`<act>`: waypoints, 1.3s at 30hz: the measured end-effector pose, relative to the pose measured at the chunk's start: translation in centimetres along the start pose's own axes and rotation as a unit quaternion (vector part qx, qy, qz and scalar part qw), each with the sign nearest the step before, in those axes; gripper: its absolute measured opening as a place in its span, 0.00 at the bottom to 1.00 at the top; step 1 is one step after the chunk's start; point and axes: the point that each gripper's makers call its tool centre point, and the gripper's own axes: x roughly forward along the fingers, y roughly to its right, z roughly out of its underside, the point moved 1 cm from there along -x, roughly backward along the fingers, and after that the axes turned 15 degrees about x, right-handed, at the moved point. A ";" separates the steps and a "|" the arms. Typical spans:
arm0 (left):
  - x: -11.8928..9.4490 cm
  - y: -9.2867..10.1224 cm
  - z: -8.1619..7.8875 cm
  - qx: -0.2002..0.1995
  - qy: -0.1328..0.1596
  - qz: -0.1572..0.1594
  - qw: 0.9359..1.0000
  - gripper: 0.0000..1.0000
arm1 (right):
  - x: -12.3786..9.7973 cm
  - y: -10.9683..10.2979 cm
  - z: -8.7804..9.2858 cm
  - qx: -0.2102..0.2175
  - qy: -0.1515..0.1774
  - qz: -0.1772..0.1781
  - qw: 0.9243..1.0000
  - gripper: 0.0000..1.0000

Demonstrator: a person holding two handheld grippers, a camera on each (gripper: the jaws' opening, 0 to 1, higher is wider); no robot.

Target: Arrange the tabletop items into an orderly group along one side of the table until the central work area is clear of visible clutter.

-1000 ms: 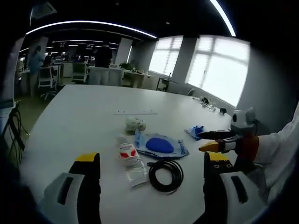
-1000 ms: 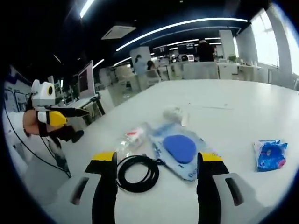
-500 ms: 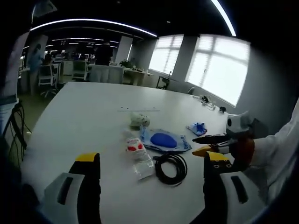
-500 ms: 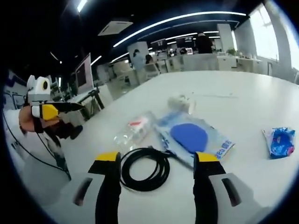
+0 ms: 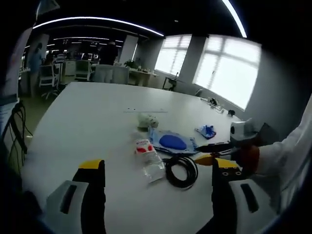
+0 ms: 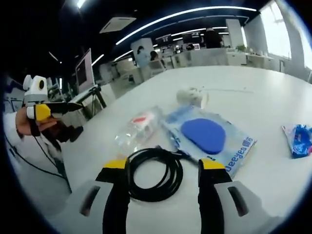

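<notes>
**A:** At the middle of the white tabletop (image 6: 273, 97) the clutter sits bunched: a coiled black cable (image 6: 155, 174), a clear plastic packet with a red label (image 6: 135, 132), a flat transparent pouch holding a blue oval pad (image 6: 209, 138), a small crumpled whitish lump (image 6: 191, 96), and, off at three o'clock in the right gripper view, a little blue crinkled wrapper (image 6: 297, 140). Which step would you say is in hand?

**B:** The approach to a first pick, I judge. The right gripper (image 6: 164, 168) has its jaws spread wide with nothing in them, and the cable coil lies between the two yellow tips in that view. Whether the tips touch the cable I cannot tell.

**A:** And the other one?

**B:** The left gripper (image 5: 155, 168) also stands wide and empty, well back from the pile; in its view the cable (image 5: 181, 170) lies at about one o'clock from the jaws, with the right gripper (image 5: 210, 152) coming in from three o'clock just beside the coil.

**A:** So nothing has been grouped yet?

**B:** From how things lie, no. The next move calls for lowering the right jaws over one strand of the coil, not the whole ring, and closing firmly; a slack cable may uncoil or drag the pouch it touches. Then it wants carrying to one edge.
</notes>
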 end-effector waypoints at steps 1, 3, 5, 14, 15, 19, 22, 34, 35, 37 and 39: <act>-0.1 -0.1 0.1 0.000 -0.001 0.000 1.000 0.93 | 0.2 0.1 0.2 0.002 -0.003 0.003 1.000 0.53; -0.1 -0.2 0.3 -0.002 -0.001 0.000 1.000 0.93 | 0.6 0.3 0.3 0.006 -0.004 0.005 1.000 0.52; -0.3 -0.4 0.5 -0.002 -0.003 0.000 1.000 0.93 | 1.0 0.4 0.4 0.007 -0.006 0.007 1.000 0.51; -0.5 -1.0 1.2 -0.008 -0.007 -0.001 1.000 0.93 | 2.4 0.8 1.4 0.009 -0.023 0.016 1.000 0.45; -0.5 -1.0 1.3 -0.007 -0.009 -0.001 1.000 0.93 | 2.5 1.0 1.6 0.008 -0.025 0.019 0.999 0.44; -0.4 -1.0 1.5 -0.009 -0.010 0.000 1.000 0.92 | 2.9 1.5 2.1 0.014 -0.032 0.026 0.999 0.40; -0.4 -0.9 1.6 -0.009 -0.012 0.001 1.000 0.92 | 3.1 1.8 2.6 0.023 -0.040 0.031 0.998 0.37; -0.2 -0.8 2.2 -0.014 -0.017 0.006 1.000 0.90 | 3.6 2.7 2.6 -0.017 -0.037 0.050 0.998 0.20; -0.1 -0.7 2.2 -0.014 -0.018 0.006 1.000 0.89 | 3.6 2.6 2.7 -0.015 -0.036 0.049 0.998 0.19; -0.1 -0.6 2.2 -0.014 -0.017 0.007 1.000 0.89 | 3.6 2.5 2.7 -0.026 -0.035 0.053 0.998 0.18; -0.1 -0.6 2.3 -0.014 -0.019 0.007 1.000 0.89 | 3.7 2.4 2.8 -0.032 -0.034 0.056 0.997 0.16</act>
